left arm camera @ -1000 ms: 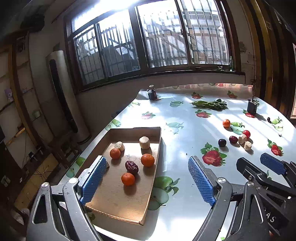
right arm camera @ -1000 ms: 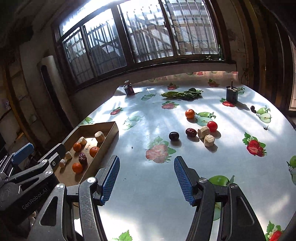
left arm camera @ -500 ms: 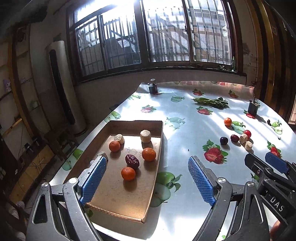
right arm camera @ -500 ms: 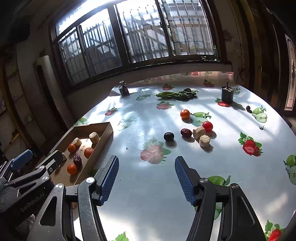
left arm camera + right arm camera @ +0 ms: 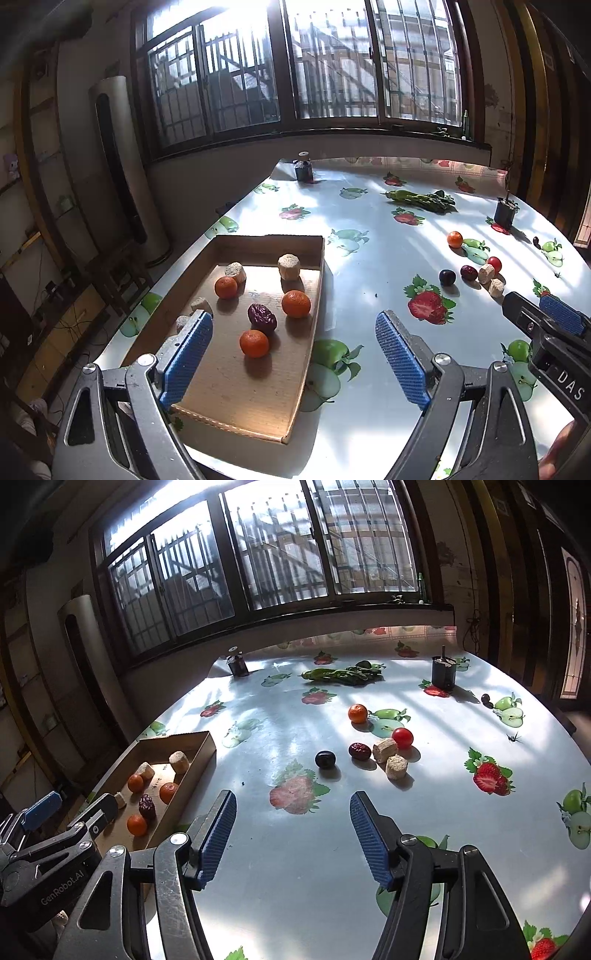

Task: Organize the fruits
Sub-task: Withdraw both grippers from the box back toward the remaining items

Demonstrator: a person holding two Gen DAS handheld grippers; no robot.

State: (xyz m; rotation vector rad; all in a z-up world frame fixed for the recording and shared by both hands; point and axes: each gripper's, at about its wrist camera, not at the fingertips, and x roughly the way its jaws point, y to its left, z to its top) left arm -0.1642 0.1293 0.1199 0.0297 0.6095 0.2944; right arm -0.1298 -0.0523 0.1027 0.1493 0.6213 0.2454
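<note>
A shallow cardboard tray (image 5: 320, 258) lies at the table's left edge. It holds three oranges (image 5: 254, 343), a red date (image 5: 262, 317) and several beige chunks (image 5: 288, 266). My left gripper (image 5: 292, 321) hovers open over the tray's near end, with nothing between its blue pads. Out on the table lie an orange (image 5: 358, 713), a cherry tomato (image 5: 402, 737), a red date (image 5: 359, 750), a dark plum (image 5: 325, 758) and two beige chunks (image 5: 396, 766). My right gripper (image 5: 291, 796) stands open and empty above the cloth, short of the plum.
The fruit-print tablecloth (image 5: 295, 867) covers a rounded table under a barred window. At the far side are a bunch of green vegetables (image 5: 343, 674), a dark jar (image 5: 238, 664) and a dark cup (image 5: 443, 672). The left gripper's body (image 5: 55, 834) is beside the tray.
The left wrist view has swung a little, so the tray sits nearer the middle between its fingers. The right gripper's jaws stand slightly wider. No fruit has moved.
</note>
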